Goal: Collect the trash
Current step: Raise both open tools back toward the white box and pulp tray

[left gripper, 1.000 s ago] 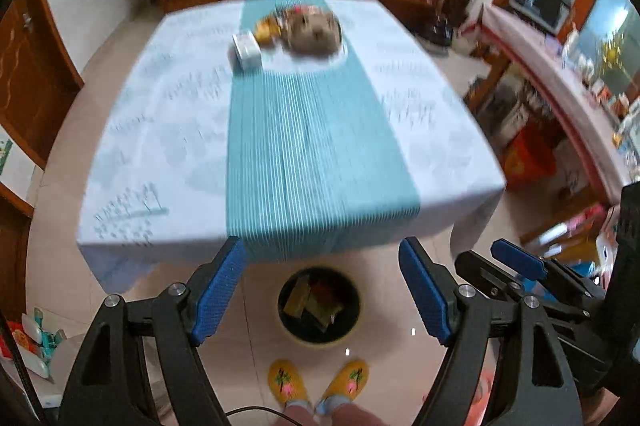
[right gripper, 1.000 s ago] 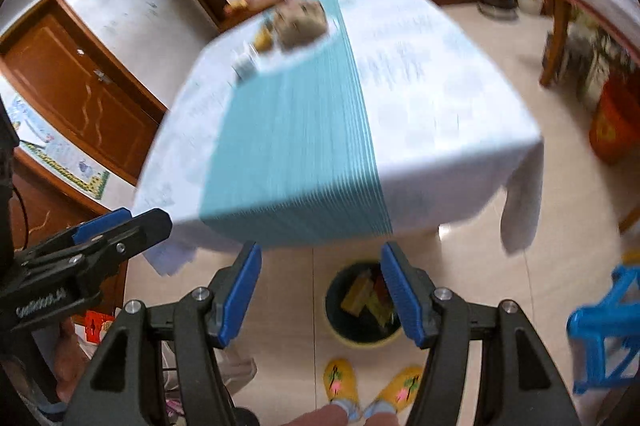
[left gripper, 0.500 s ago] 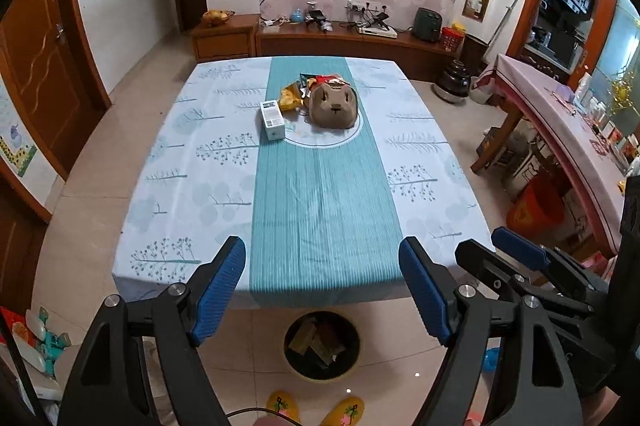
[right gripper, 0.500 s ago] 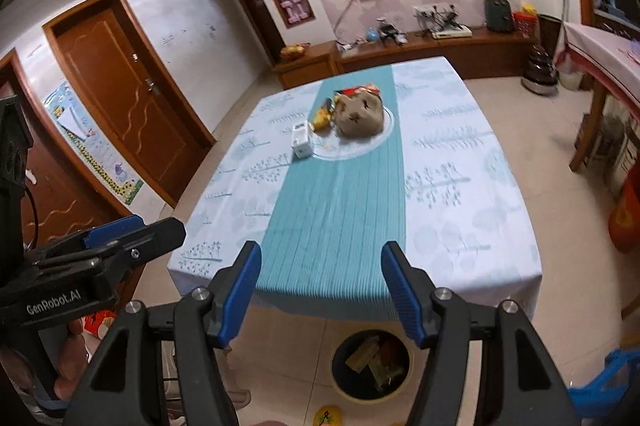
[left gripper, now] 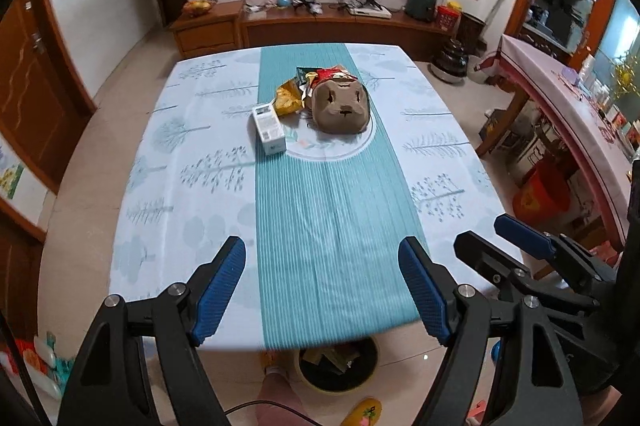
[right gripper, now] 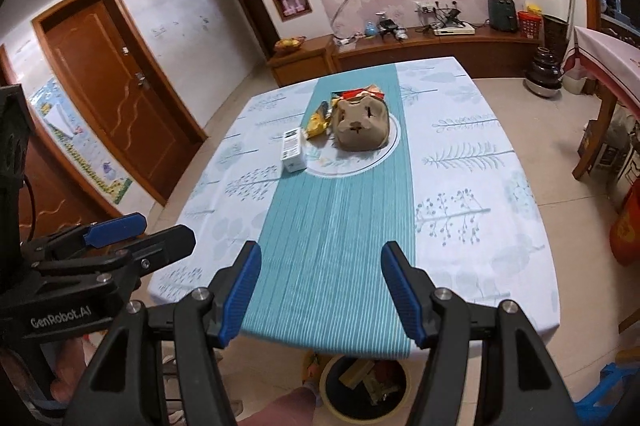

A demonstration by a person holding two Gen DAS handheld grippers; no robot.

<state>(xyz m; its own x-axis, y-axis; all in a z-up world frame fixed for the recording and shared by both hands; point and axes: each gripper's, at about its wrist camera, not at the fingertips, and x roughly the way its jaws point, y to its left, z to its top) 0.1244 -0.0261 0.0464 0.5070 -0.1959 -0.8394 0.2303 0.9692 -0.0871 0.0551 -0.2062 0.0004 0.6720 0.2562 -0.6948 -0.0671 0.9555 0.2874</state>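
Both my hand-held grippers, left (left gripper: 322, 290) and right (right gripper: 320, 292), are released, empty. Bin (right gripper: 366, 384) at 6 o'clock holds some trash. Box (left gripper: 269, 128), wrappers (left gripper: 289, 97), carton (left gripper: 341, 107) remain on worktop (left gripper: 192, 193) at 12 o'clock.

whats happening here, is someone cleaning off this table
A person holds a gripper in each hand over the near edge of the table, collecting trash. The left gripper and right gripper are both open and empty. Trash waits farther along the table: a white box, a yellow snack wrapper and a brown paper bag. A bin on the floor by the near edge already holds some scraps.
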